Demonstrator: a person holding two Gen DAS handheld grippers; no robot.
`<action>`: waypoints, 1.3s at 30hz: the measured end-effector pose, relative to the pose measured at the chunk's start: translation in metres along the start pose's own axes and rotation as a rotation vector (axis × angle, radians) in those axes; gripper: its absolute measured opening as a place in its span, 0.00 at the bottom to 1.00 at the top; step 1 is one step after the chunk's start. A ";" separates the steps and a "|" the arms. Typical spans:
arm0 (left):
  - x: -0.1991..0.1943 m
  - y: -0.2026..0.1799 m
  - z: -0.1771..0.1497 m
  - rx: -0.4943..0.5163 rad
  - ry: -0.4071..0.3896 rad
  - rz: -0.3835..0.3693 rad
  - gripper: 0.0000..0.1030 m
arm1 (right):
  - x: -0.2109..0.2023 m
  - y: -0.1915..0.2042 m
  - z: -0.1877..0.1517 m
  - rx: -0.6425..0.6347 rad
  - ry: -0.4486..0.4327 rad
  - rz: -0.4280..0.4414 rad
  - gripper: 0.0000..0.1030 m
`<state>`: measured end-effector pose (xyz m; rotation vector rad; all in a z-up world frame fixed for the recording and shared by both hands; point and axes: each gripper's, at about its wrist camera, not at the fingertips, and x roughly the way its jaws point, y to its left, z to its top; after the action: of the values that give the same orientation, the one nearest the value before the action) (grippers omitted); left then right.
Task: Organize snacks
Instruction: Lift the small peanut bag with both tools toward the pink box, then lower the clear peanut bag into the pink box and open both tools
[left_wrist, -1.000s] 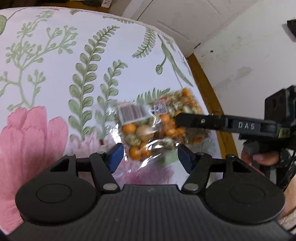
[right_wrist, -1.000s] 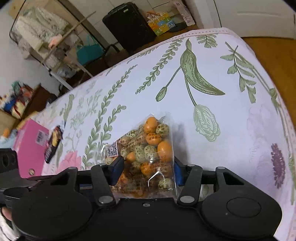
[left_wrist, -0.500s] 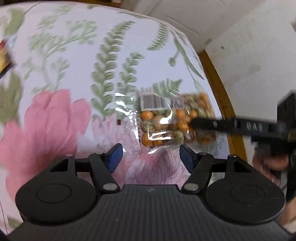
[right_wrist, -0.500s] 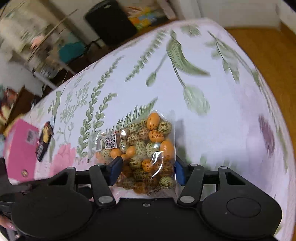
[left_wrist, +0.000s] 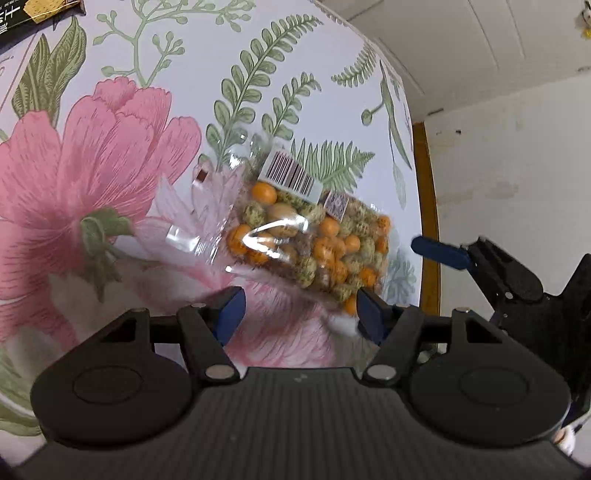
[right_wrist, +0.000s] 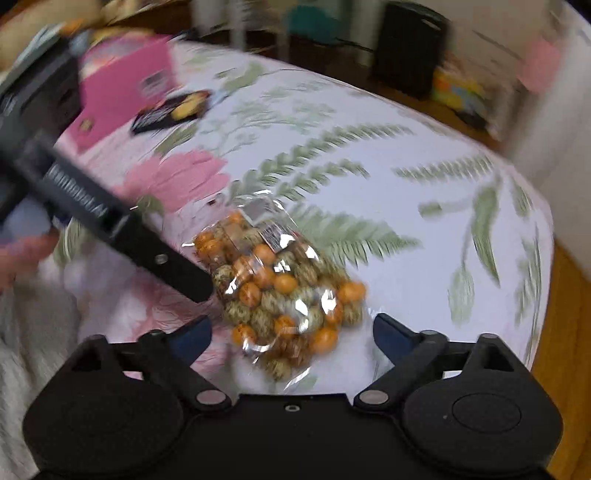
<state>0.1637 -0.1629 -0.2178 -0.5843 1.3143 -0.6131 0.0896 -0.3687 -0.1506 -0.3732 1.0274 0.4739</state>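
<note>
A clear bag of orange and speckled green candies (left_wrist: 314, 240) lies on the floral tablecloth (left_wrist: 110, 166) near the table's right edge. It also shows in the right wrist view (right_wrist: 284, 291). My left gripper (left_wrist: 297, 310) is open, with the near end of the bag just ahead of its fingers. My right gripper (right_wrist: 291, 334) is open wide, the bag lying loose between and ahead of its fingers. The right gripper's blue fingertip (left_wrist: 439, 253) shows to the right of the bag in the left wrist view. The left gripper's finger (right_wrist: 166, 262) touches the bag's left side.
A pink box (right_wrist: 122, 88) and a dark snack packet (right_wrist: 173, 110) lie at the far left of the table. The dark packet also shows in the left wrist view (left_wrist: 33, 11). The table edge and wooden floor (left_wrist: 428, 221) are close on the right, then a white wall.
My right gripper has opened and let go of the candy bag, which now lies on the cloth. My left gripper has moved in close to the bag. Both views have swung.
</note>
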 end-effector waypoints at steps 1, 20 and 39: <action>0.002 -0.001 0.001 -0.001 -0.015 -0.002 0.63 | 0.007 0.002 0.004 -0.050 0.011 -0.007 0.94; 0.012 -0.021 0.012 0.135 -0.046 0.022 0.57 | 0.040 0.007 0.028 0.280 0.073 0.003 0.87; -0.118 -0.016 -0.018 0.185 0.014 0.060 0.54 | -0.029 0.111 0.068 0.264 -0.020 0.016 0.87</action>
<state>0.1273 -0.0922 -0.1272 -0.3884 1.2673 -0.6821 0.0660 -0.2469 -0.1018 -0.1248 1.0590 0.3493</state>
